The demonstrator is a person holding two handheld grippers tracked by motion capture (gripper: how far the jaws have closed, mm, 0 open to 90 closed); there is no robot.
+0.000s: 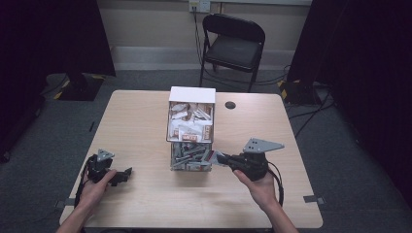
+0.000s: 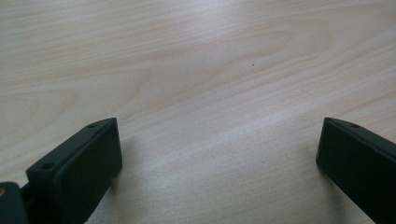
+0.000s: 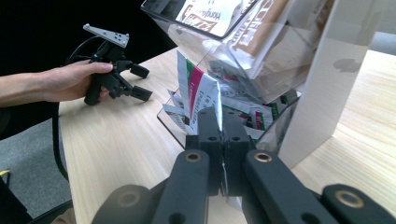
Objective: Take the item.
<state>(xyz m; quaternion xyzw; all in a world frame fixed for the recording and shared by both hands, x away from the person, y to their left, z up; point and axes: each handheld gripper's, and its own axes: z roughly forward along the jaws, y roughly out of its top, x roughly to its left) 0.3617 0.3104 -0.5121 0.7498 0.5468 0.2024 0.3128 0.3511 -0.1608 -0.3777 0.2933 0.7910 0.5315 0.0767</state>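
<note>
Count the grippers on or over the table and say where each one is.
2. The left gripper rests near the table's front left edge, jaws open. The right gripper is at the lower tray of the clear rack, shut on a sachet.

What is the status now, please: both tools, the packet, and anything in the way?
Right tool shut on packet, at lower bin of clear dispenser. Left tool open, resting on table. Nothing in the way.

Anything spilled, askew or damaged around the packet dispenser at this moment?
Nothing stands out. The two-tier dispenser stands upright on the table. The right gripper is shut on one packet at the lower tray; the left gripper rests open.
</note>
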